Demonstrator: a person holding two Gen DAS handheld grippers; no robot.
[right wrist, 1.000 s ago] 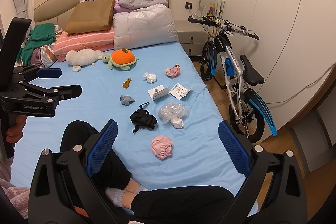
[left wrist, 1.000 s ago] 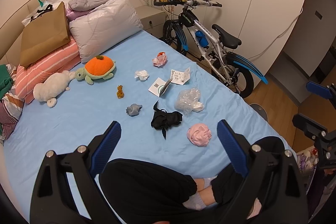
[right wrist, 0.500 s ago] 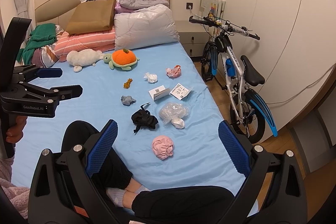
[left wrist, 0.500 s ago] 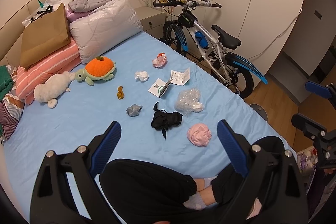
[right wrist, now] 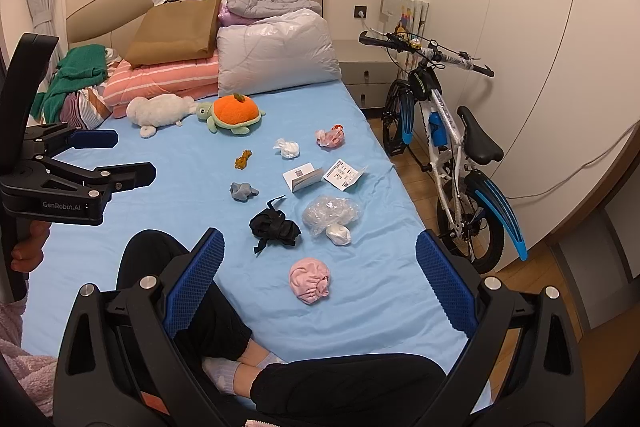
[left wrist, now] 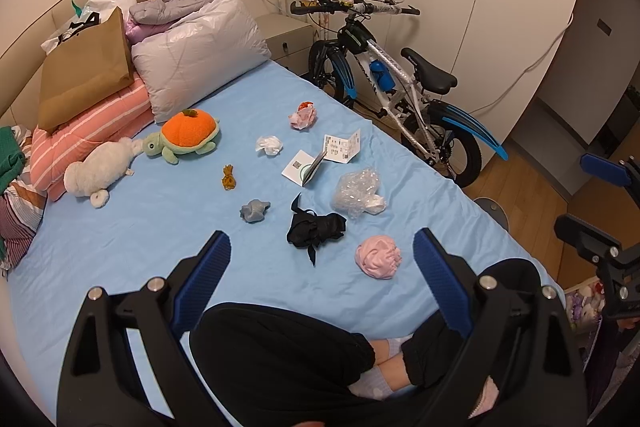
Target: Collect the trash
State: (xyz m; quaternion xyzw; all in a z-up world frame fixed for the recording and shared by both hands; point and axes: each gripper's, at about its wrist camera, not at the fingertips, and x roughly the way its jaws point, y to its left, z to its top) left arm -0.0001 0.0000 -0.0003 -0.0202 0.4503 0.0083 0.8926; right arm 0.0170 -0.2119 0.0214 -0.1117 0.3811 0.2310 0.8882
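A person sits cross-legged on a bed with a light blue sheet and holds one hand-held gripper in each hand. The left hand-held gripper has its two blue fingers wide apart and holds nothing. The right hand-held gripper is also spread wide and empty. Both hang above the person's black trousers, near the foot of the bed, and touch no trash.

The trash lies scattered on the sheet in front of the knees. Nearest is a pink wad, and just beyond it a black bundle with loose strips. To the right of the bundle lies a clear plastic bag with a white lump touching its edge. A small grey wad lies left of the bundle. Farther up there are a folded card and a printed leaflet side by side, a brown scrap, a white tissue and a pink-and-red wrapper. All pieces lie apart from each other, except the lump at the bag.

Near the pillows rest a turtle toy with an orange shell and a white plush seal. A brown paper bag leans on the striped pillow. A bicycle stands on the wooden floor beside the bed, close to a grey nightstand.
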